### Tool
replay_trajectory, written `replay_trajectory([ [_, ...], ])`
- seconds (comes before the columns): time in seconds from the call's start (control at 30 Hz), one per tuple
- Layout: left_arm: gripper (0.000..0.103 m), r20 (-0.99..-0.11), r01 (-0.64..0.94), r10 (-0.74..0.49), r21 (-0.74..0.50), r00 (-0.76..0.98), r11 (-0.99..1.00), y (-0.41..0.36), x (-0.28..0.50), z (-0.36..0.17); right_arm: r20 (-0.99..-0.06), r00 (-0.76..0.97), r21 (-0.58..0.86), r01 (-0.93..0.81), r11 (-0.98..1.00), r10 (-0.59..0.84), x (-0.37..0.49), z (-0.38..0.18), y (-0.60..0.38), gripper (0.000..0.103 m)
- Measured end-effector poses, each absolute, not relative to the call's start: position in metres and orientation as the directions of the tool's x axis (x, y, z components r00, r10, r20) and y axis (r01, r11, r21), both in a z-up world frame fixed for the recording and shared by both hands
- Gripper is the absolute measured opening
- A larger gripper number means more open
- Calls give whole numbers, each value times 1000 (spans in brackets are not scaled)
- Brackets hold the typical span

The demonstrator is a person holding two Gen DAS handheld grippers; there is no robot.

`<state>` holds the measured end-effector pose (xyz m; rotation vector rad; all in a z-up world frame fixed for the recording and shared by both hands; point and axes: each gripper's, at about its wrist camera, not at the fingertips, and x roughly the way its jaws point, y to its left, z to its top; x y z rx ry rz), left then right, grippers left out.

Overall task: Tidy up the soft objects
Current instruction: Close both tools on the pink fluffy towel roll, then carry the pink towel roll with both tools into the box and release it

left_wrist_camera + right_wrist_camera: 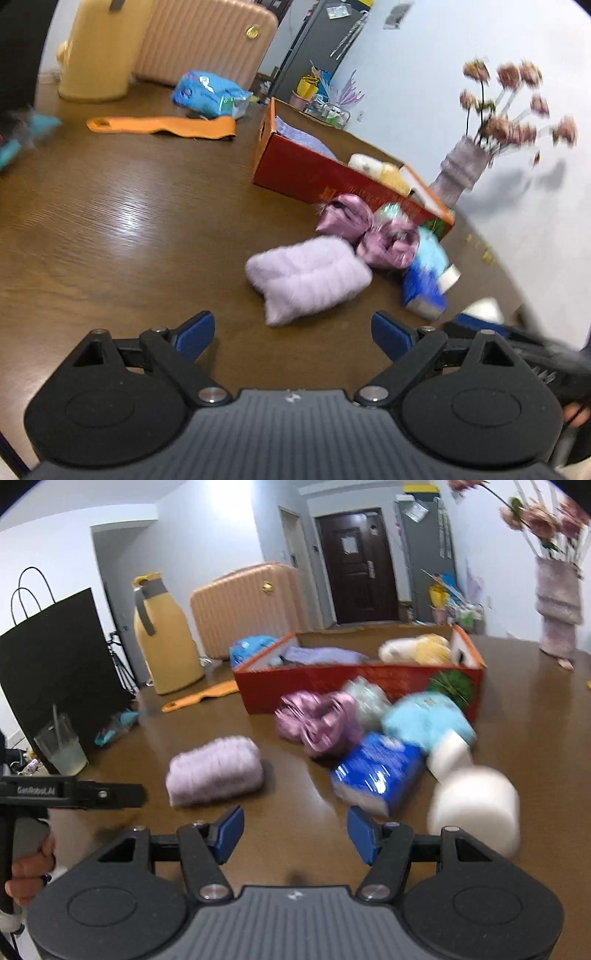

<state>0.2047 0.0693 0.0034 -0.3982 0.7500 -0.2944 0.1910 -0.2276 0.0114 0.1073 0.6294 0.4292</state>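
The left gripper (293, 334) hovers above the brown tabletop (122, 229) with its blue-padded jaws spread wide and nothing between them. The right gripper (295, 834) is likewise spread apart and empty, above the near part of the tabletop (295, 812).

Soft objects on the tabletop:
- A lilac fluffy towel roll (308, 278) lies just ahead of the left gripper, apart from its jaws. In the right wrist view the same roll (216, 770) lies ahead and left of the right gripper.
- A mauve satin bundle (369, 230) lies beyond the roll, close against the long side of the red cardboard box (314, 177); in the right wrist view it (319, 722) sits in front of that box (332, 686).
- A blue plastic-wrapped pack (376, 771) lies beside the satin bundle, touching a light-blue soft item (428, 720) behind it.
- Two white rolls (476, 805) lie at the right, the nearer one just beside the right gripper's outer finger.

The box is open and holds a lavender cloth (321, 653) at one end and cream and yellow plush items (417, 648) at the other.

Toward the far edge lie an orange strap (162, 125) and a blue packet (207, 92). A vase of pink flowers (461, 173) stands near the box's end. A peach suitcase (247, 605), a yellow jug (166, 646), a black paper bag (59, 653) and a glass (64, 746) occupy the left side.
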Motion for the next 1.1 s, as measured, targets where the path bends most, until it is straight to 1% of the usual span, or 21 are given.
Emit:
replay_trajectory([
  [0.1,84,-598,100,-404,-475,692,874,70,226,2,-524,727,232,-379,896,444,220,15,-210,61],
  [0.17,69,-603,90,-404,-482,688,871,72,237,0,-513,715,279,-384,880,474,242,16,-201,60],
  [0.2,66,-605,82,-410,-495,683,865,74,242,-3,-508,708,307,-384,871,491,254,16,-197,60],
  [0.27,52,-608,63,-427,-527,669,848,79,251,-9,-506,690,344,-388,855,517,271,14,-189,58],
  [0.37,44,-608,45,-436,-550,663,834,84,260,-17,-528,653,377,-393,839,543,290,5,-176,54],
  [0.4,42,-603,51,-448,-559,660,827,85,261,-19,-541,634,385,-397,833,552,293,0,-171,49],
  [0.43,36,-598,57,-461,-569,655,820,86,262,-19,-550,619,393,-400,828,560,295,-5,-168,44],
  [0.47,33,-594,66,-472,-575,651,815,85,263,-20,-561,601,403,-402,822,569,296,-11,-166,30],
  [0.5,31,-593,71,-473,-574,652,816,83,262,-20,-560,590,419,-404,813,582,295,-15,-164,27],
  [0.6,26,-588,104,-480,-557,651,824,75,254,-13,-541,612,432,-386,815,577,280,-17,-170,25],
  [0.7,25,-575,156,-510,-552,639,819,60,239,-3,-532,629,433,-372,821,566,253,-14,-182,24],
  [0.8,22,-552,230,-542,-535,634,813,41,226,5,-529,641,444,-349,825,556,229,-14,-198,24],
  [0.9,20,-533,281,-562,-518,632,808,25,230,16,-517,665,454,-320,831,539,221,-9,-212,23],
  [1.0,19,-490,343,-564,-471,665,813,18,253,45,-446,721,452,-331,828,531,233,19,-224,22],
  [1.1,18,-437,406,-554,-390,708,827,15,305,87,-375,767,409,-366,836,520,273,60,-228,22],
])
